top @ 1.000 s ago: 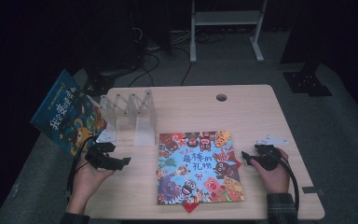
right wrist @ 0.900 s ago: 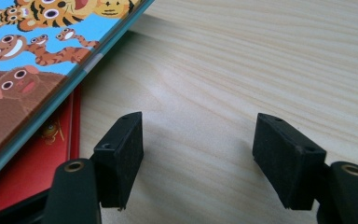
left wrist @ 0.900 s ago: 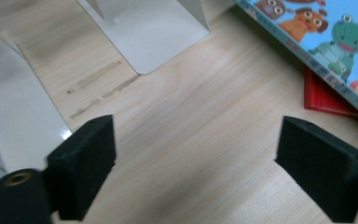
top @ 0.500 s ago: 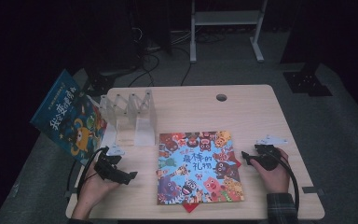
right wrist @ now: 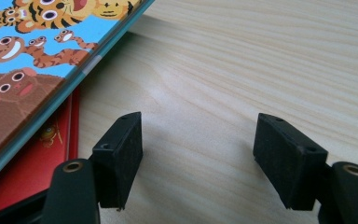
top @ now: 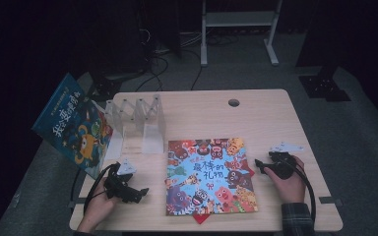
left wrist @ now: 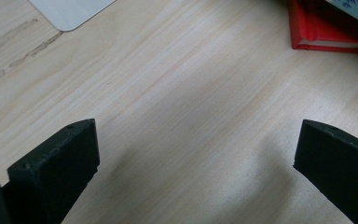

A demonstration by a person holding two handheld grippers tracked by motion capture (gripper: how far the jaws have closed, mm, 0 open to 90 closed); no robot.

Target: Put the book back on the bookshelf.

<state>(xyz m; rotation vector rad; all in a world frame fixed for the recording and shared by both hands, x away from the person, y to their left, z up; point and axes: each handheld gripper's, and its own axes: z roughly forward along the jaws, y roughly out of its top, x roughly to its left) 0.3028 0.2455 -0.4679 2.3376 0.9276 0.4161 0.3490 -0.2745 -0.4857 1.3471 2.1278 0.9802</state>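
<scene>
A colourful picture book lies flat at the table's middle, with a red book peeking out beneath it. A blue picture book leans at the left end of a clear rack. My left gripper rests low near the front left, pointing right at the picture book; its jaws have just been opening and stand wide, open, with bare wood between them. The red book's corner lies ahead of it. My right gripper is open beside the picture book's right edge, holding nothing.
The rack's pale base lies ahead and left of the left jaws. A round cable hole sits at the table's far side. Bare wood stretches across the back right. Dark floor and a white frame stand beyond the table.
My left hand has drawn back from the blue book's lower corner toward the table's near edge and sunk lower. The right hand and both books have stayed put.
</scene>
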